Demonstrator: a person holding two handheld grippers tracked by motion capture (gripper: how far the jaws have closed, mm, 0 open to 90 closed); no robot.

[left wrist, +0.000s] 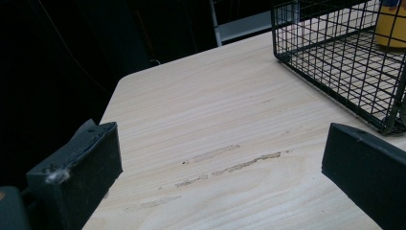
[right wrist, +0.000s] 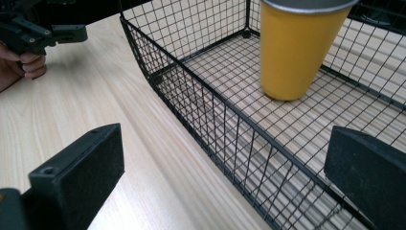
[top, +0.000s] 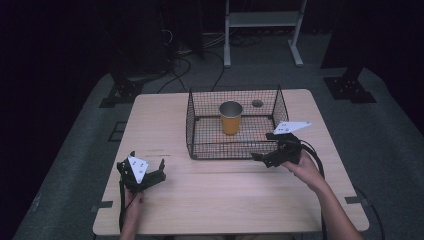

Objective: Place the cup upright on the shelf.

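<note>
Right tongs [top: 266,158], jaws spread wide and empty, at the near rim of the wire basket [top: 200,131] holding 1 upright yellow cup [top: 230,118], left tongs [top: 150,172] likewise open over the surface [top: 225,195]; a low approach would likely snag the mesh.

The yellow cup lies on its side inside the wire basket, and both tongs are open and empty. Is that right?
Not quite. The yellow cup stands upright in the wire basket, as the high view shows. The left tongs and right tongs are indeed open and empty.
</note>
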